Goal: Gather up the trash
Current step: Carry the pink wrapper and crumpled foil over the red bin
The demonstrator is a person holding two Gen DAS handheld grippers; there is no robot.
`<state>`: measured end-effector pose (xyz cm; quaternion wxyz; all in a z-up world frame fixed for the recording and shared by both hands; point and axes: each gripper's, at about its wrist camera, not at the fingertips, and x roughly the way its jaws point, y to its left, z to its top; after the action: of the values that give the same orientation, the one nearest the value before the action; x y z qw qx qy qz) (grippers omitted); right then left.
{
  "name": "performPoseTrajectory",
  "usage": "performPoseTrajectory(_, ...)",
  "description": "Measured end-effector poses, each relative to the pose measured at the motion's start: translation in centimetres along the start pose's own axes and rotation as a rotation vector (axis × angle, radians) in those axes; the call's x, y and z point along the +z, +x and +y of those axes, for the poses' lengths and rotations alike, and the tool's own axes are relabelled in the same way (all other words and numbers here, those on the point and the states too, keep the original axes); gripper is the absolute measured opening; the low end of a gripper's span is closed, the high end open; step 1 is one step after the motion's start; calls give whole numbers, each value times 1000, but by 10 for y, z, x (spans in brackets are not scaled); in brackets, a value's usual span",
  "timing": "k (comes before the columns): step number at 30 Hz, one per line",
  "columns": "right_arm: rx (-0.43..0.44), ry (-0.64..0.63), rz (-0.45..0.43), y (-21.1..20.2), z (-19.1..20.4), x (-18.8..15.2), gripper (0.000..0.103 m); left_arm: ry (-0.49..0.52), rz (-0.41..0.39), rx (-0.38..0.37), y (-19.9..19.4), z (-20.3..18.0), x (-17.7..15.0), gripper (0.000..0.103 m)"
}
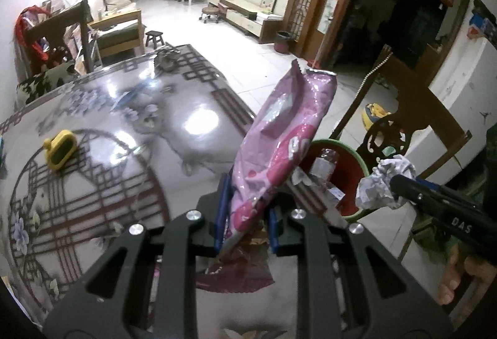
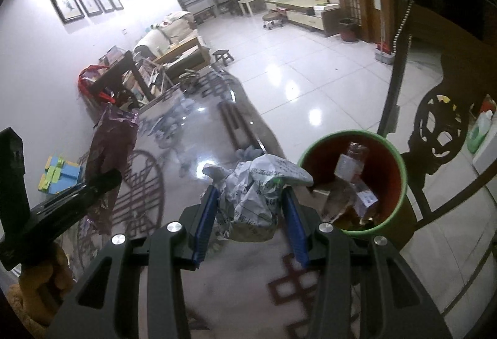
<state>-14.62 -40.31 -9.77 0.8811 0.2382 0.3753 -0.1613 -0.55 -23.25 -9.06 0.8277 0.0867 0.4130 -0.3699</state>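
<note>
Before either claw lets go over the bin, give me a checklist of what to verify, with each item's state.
1. Left claw gripping the pink wrapper: ok, pinched near its lower end.
2. Right claw gripping the crumpled paper: ok, held between both pads.
3. Bin open with room inside: ok, a bottle and scraps lie low in it.
4. Paper over the bin mouth: not ok, it sits left of the rim.
5. Wrapper over the bin mouth: cannot tell, it overlaps the rim in the left view only.
6. Yellow timer out of the way: ok, far off on the table.
</note>
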Motion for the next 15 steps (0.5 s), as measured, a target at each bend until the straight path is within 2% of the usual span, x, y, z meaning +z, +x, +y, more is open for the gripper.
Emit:
performPoseTrajectory(8,-30,21,-6,0,-24,6,42,27,9,-17,11,-13,9,21)
performPoseTrajectory(15,-116,91,-31,-5,-68,16,43,35,33,-17,23,-18,9,21)
